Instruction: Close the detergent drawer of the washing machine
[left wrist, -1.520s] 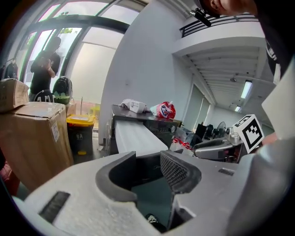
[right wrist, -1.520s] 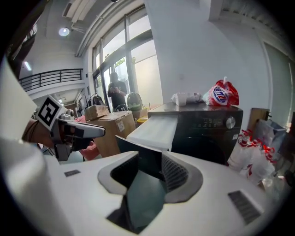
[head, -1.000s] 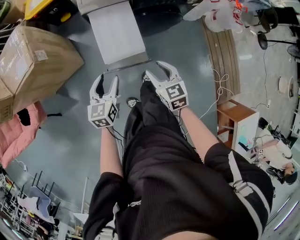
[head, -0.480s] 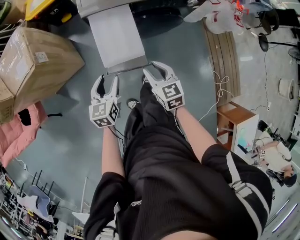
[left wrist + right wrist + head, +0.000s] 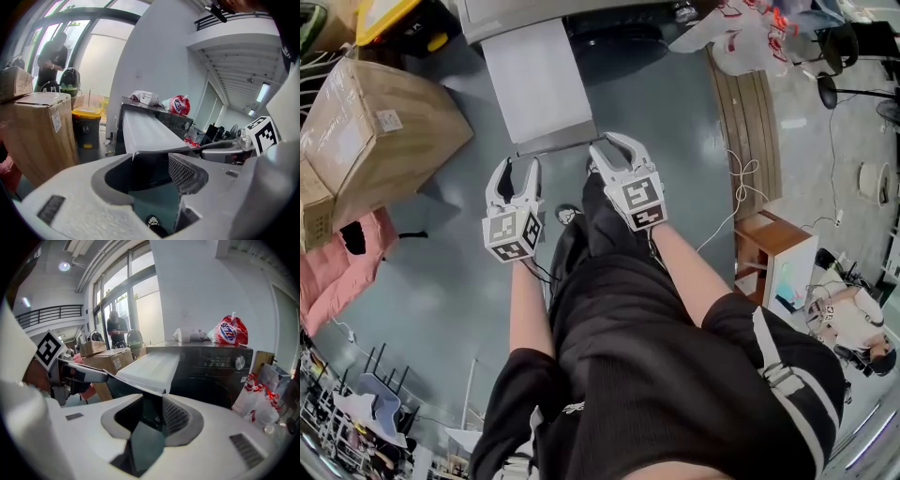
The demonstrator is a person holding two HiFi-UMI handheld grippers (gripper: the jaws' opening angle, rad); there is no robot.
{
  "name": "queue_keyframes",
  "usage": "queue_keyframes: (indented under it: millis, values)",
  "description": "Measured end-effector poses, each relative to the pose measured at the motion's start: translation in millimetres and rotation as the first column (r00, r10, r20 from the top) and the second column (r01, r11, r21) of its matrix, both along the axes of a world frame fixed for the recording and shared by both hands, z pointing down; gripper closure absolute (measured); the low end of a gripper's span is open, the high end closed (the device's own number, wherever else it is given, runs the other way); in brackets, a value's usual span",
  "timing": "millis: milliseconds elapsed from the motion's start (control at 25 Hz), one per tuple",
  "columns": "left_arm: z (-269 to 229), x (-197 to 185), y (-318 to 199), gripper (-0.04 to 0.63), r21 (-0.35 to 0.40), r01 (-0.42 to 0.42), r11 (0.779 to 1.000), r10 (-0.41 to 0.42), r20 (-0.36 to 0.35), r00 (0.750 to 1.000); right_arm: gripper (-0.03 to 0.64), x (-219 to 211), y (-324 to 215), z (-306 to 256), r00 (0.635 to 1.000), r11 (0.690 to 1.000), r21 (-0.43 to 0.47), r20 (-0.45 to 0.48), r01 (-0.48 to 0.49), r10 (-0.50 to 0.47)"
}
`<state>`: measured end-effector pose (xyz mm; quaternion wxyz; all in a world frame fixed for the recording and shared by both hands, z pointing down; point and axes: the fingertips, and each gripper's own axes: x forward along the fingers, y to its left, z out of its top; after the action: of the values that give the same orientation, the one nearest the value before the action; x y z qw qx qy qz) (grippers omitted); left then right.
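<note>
Moved slightly forward, left gripper (image 5: 516, 165) and right gripper (image 5: 617, 148) reach the long white detergent drawer (image 5: 534, 80), pulled out above shiny grey floor (image 5: 441, 272). Left jaws are spread; right jaws have been closing, yet apart around its corner.

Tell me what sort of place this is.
Probably a workshop or test hall, not a home laundry room: a washing machine with its drawer pulled out stands among big cardboard boxes, with a yellow-lidded bin and tall windows nearby.
</note>
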<state>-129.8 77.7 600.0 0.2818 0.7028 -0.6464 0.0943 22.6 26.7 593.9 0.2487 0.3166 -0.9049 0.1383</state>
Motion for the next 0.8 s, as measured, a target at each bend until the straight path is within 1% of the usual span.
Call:
queue_keyframes:
  millis: [560,800]
  values:
    - [-6,1,-11,0.354,0.009,0.007,1.000,-0.007,0.005,1.000,0.480,2,-13,-5,1.000,0.999,0.023,0.007,-0.026,0.026]
    - [-8,-1,-16,0.356,0.009,0.012,1.000,-0.013,0.006,1.000,0.480,-2,-19,-10,1.000,1.000,0.024,0.010,-0.015,0.015]
